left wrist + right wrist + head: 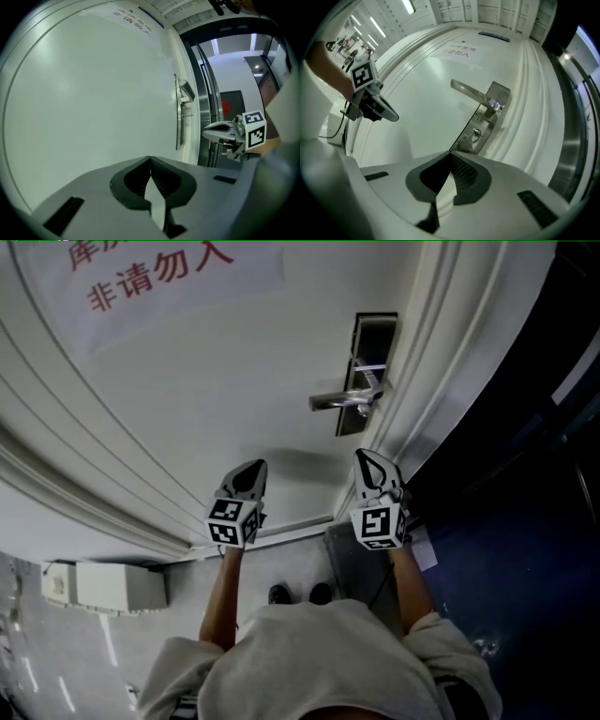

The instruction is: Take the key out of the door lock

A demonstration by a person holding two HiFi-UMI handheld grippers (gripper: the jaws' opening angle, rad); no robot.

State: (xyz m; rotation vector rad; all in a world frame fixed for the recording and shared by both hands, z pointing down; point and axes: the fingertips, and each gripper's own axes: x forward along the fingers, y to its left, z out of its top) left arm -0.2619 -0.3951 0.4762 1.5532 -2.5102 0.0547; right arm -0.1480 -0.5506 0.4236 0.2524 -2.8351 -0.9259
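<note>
Plainly, key in lock, right gripper view

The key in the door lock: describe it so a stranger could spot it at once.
Start at the white door and find its metal lock plate near its edge. Below the lever handle, the key sticks out of the plate; its small ring-shaped head sets it apart from the long lever.

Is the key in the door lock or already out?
In: the key sticks out of the lock plate, below the handle.
</note>
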